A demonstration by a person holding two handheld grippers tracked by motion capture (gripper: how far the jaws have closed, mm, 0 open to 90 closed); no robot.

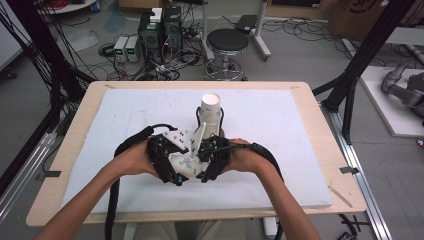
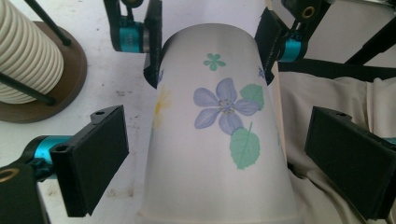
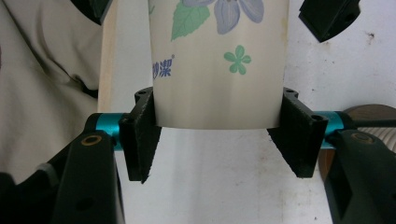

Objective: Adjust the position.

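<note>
Right gripper view shows the right gripper clamping the flowered paper cup by its base, so it stays aloft. Left gripper stands released around it at six o'clock of the cup stack, likely handing over.

Two grippers are counted on the bench: the left gripper and the right gripper. One flowered paper cup is counted between them. One stack of cups is counted at 12 o'clock from the flowered cup, on one round stand. One white mat is counted on the bench. One stool is counted on the floor at 12 o'clock.
</note>
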